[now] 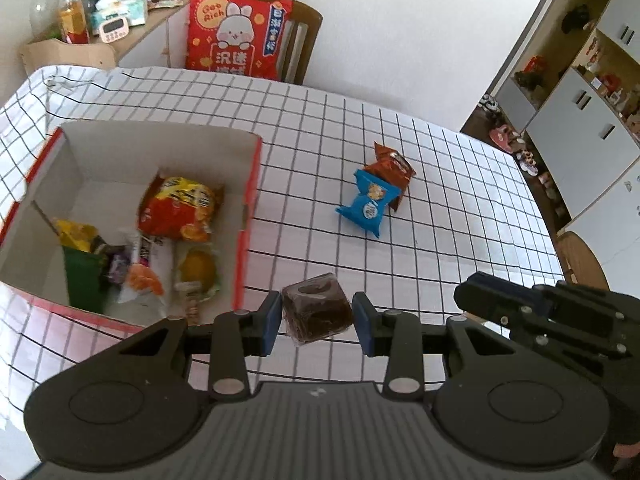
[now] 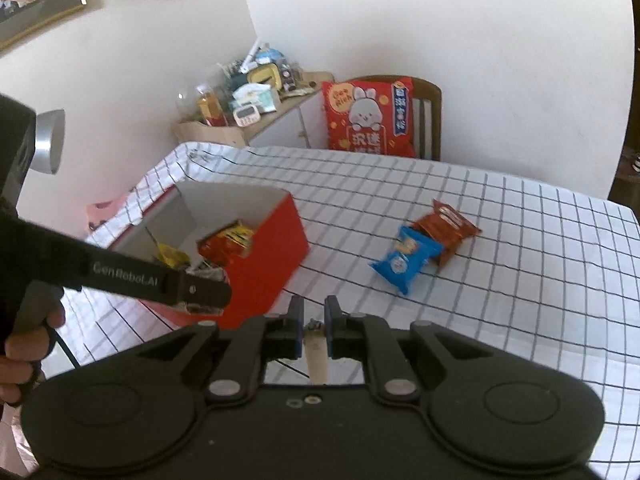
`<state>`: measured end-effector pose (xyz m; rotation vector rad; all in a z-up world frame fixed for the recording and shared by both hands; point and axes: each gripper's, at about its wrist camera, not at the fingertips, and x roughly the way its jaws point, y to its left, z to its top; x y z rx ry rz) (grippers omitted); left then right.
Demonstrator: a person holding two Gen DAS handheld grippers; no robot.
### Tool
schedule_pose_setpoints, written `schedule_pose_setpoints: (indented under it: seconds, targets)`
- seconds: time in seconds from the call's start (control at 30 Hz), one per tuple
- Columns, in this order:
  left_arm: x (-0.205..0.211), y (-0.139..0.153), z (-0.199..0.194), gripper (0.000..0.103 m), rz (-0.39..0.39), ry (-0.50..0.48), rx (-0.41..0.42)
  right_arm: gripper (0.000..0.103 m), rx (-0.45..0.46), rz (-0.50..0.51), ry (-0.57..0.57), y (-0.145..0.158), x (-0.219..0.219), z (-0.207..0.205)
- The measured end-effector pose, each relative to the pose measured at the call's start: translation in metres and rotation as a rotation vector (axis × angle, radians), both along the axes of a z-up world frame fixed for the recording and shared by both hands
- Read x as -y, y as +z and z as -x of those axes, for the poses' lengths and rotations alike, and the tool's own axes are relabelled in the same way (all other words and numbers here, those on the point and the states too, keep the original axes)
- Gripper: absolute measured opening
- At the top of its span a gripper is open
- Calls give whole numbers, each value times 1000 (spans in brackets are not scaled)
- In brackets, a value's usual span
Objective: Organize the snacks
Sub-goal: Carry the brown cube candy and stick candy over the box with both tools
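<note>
My left gripper point(image 1: 317, 312) is shut on a dark brown wrapped cake point(image 1: 316, 310), held in the air just right of the red box point(image 1: 250, 200). Inside the white-lined box lie several snacks, among them a red-and-yellow packet point(image 1: 176, 208). My right gripper point(image 2: 314, 318) is shut on a thin pale packet point(image 2: 317, 356) that hangs down between its blue pads. A blue packet point(image 1: 368, 204) point(image 2: 404, 260) and an orange-brown packet point(image 1: 394, 166) point(image 2: 448, 222) lie overlapping on the checked tablecloth. The left gripper's body point(image 2: 160, 280) crosses in front of the red box point(image 2: 276, 248).
A wooden chair with a red rabbit cushion point(image 1: 236, 36) stands behind the table. A cluttered shelf point(image 1: 100, 12) is at the back left, white cabinets point(image 1: 580, 112) at the right. A second chair back point(image 1: 580, 260) shows at the table's right edge.
</note>
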<state>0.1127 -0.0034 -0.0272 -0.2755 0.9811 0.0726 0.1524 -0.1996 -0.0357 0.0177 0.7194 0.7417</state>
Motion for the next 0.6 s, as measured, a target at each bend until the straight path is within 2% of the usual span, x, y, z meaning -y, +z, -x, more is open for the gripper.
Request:
schedule_pose_setpoints:
  seconds: [0.6]
  targets:
    - [-96,18,22,38,-81,89,42,9,67,-35,50,36,-99,-1]
